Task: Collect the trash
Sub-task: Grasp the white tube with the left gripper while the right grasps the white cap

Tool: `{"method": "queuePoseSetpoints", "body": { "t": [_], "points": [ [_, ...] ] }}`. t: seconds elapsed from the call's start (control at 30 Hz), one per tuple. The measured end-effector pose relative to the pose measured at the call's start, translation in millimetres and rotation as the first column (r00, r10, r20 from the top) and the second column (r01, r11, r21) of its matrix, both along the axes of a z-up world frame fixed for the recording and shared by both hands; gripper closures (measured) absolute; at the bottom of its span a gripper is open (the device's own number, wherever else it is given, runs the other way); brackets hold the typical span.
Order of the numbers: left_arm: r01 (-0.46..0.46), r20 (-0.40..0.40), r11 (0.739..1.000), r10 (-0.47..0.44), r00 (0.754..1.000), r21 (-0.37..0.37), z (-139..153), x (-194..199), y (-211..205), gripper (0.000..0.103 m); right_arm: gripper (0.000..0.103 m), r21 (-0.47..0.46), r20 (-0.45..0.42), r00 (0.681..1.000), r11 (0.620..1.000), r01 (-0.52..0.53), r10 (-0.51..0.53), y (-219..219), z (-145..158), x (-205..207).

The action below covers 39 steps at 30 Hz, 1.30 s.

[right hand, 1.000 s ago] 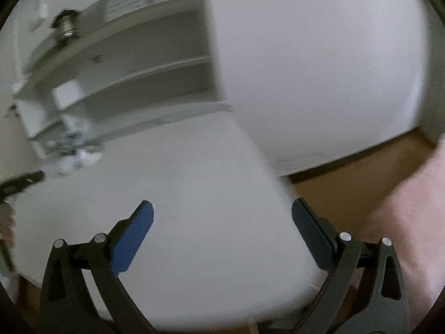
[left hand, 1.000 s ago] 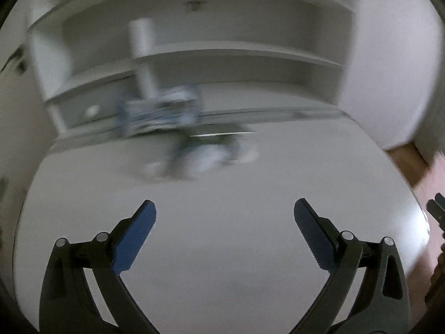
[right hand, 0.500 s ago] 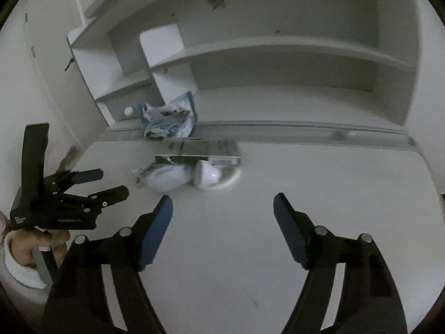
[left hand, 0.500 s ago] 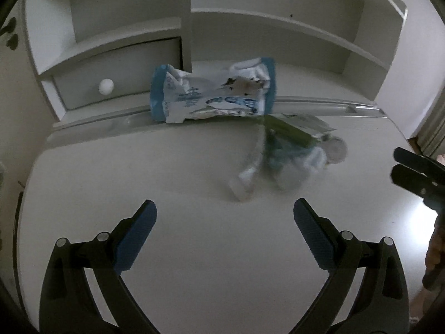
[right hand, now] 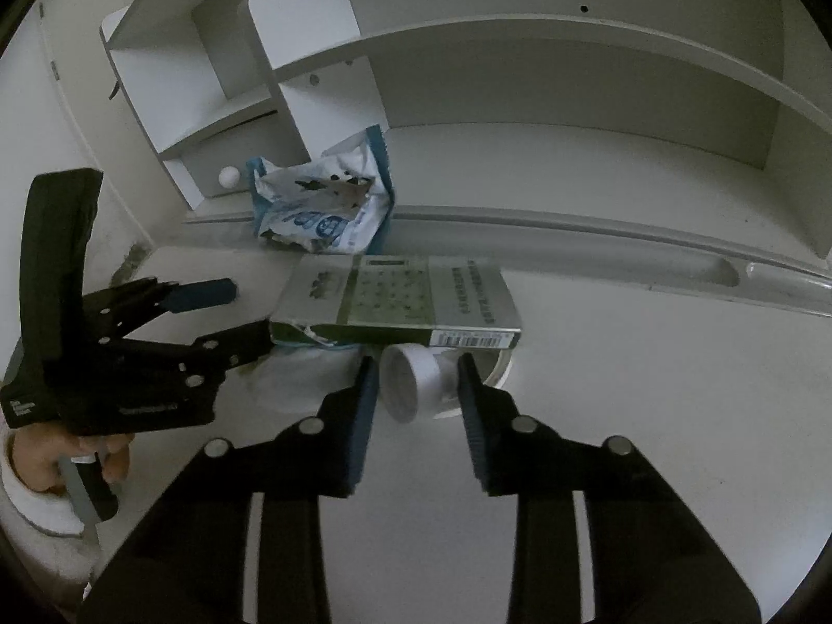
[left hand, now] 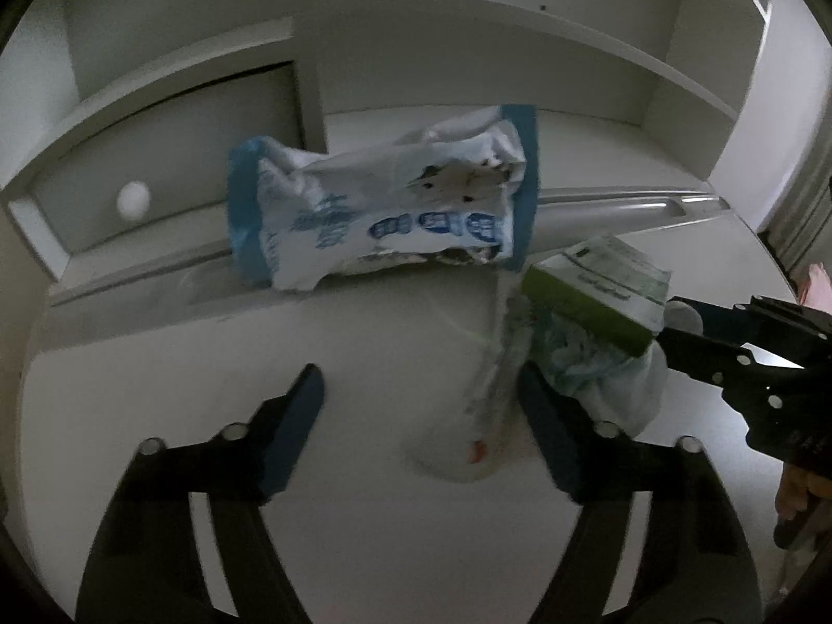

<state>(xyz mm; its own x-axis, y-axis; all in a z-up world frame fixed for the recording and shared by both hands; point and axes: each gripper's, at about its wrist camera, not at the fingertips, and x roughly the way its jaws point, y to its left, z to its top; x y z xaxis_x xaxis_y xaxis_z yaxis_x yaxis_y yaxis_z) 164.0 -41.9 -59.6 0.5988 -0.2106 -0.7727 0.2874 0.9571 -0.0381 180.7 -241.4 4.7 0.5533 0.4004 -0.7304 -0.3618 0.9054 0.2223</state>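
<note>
On the counter (right hand: 650,390), the right claw (right hand: 416,390) was closing around a white cup (right hand: 413,379), pads not yet pressing. The left claw (left hand: 421,416), closing too, straddled a crumpled wrapper (left hand: 486,416) beside the green box (left hand: 598,296).

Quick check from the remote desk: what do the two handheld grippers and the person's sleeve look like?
Both the left gripper and the right gripper have black linkage frames with silver rivets and blue ridged pads. The left gripper's black pistol-style body carries small white lettering, too small to read. A white sleeve cuff shows at the hand holding it.
</note>
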Motion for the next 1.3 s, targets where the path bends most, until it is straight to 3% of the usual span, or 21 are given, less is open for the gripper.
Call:
{"method": "queuePoseSetpoints", "body": {
  "t": [0.07, 0.1, 0.13, 0.2, 0.23, 0.27, 0.53, 0.77, 1.1, 1.17, 1.23, 1.3],
  "points": [
    [0.011, 0.020, 0.999, -0.012, 1.000, 0.032, 1, 0, -6, 0.070, 0.072, 0.006, 0.002, 1.000, 1.000, 0.004, -0.004, -1, 0, -2],
    [0.024, 0.016, 1.000, -0.024, 1.000, 0.019, 1, 0, -7, 0.072, 0.072, 0.006, 0.005, 1.000, 1.000, 0.005, -0.005, 1, 0, -4],
    [0.027, 0.013, 1.000, -0.027, 1.000, 0.008, 2, -1, -7, 0.075, 0.084, 0.009, 0.007, 1.000, 1.000, 0.006, -0.006, 0, 1, -7],
    [0.026, 0.005, 1.000, -0.026, 1.000, -0.017, 3, -2, -5, 0.079, 0.084, 0.013, 0.012, 1.000, 1.000, 0.016, -0.016, -3, 4, -11],
    [0.022, 0.004, 0.999, -0.022, 1.000, -0.033, 4, -4, -3, 0.088, 0.084, 0.009, 0.017, 1.000, 1.000, 0.022, -0.022, -6, 7, -15],
    [0.015, 0.008, 0.999, -0.015, 1.000, -0.043, 7, -7, -1, 0.089, 0.084, 0.005, 0.023, 0.999, 1.000, 0.030, -0.030, -9, 8, -18],
    [-0.036, 0.000, 0.996, 0.036, 0.999, -0.086, 14, -44, 14, 0.089, 0.084, 0.012, 0.022, 0.996, 0.996, 0.087, -0.087, -38, 12, -51],
    [-0.047, -0.055, 0.997, 0.044, 0.998, -0.066, 3, -86, 15, 0.089, 0.084, 0.033, -0.003, 0.993, 0.992, 0.121, -0.121, -63, 1, -88],
    [-0.090, -0.049, 0.996, 0.089, 0.995, -0.027, 3, -81, 13, 0.081, 0.084, 0.050, 0.000, 0.993, 0.992, 0.117, -0.118, -77, 7, -114],
    [-0.084, -0.038, 0.996, 0.083, 0.996, -0.019, 2, -76, 9, 0.081, 0.084, 0.056, -0.001, 0.993, 0.991, 0.122, -0.122, -82, 8, -118],
    [-0.082, -0.028, 0.997, 0.082, 0.996, 0.006, 3, -73, 6, 0.088, 0.084, 0.064, -0.004, 0.992, 0.990, 0.129, -0.129, -87, 7, -123],
    [-0.091, -0.041, 0.995, 0.089, 0.995, -0.033, 3, -72, 8, 0.090, 0.084, 0.070, -0.009, 0.991, 0.988, 0.137, -0.137, -92, 5, -126]
  ]
}}
